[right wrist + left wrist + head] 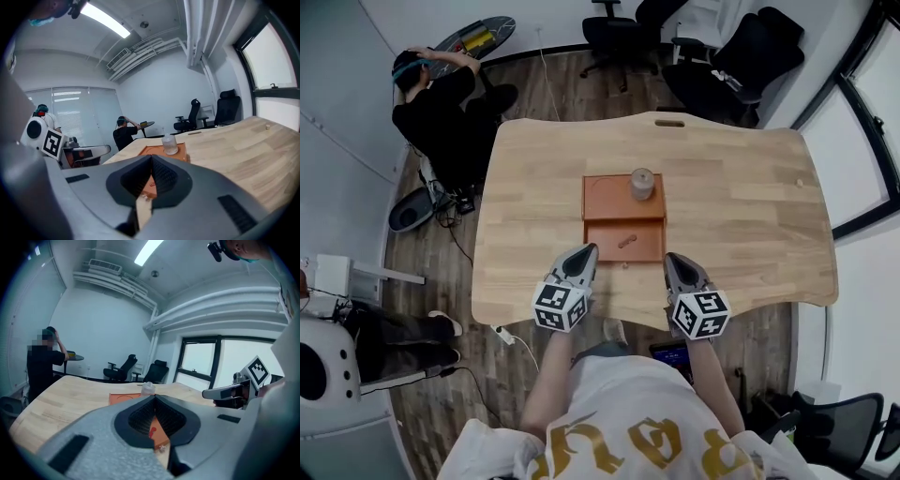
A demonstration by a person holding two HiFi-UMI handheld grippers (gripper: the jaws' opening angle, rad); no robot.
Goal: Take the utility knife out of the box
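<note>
A flat orange-brown box [598, 202] lies open mid-table, split into a far and a near compartment. A small reddish-brown object, probably the utility knife [625, 241], rests in the near compartment. It shows as a red mark [152, 431] through the jaws in the left gripper view. A small round lidded jar [642, 184] stands on the box's far part. My left gripper [586, 251] is at the box's near-left corner and my right gripper [673, 259] just off its near-right corner. Both are shut and hold nothing.
A tiny pale piece [625, 265] lies on the wooden table [741, 206] just in front of the box. A person [431, 89] crouches on the floor at the back left. Office chairs [722, 52] stand behind the table.
</note>
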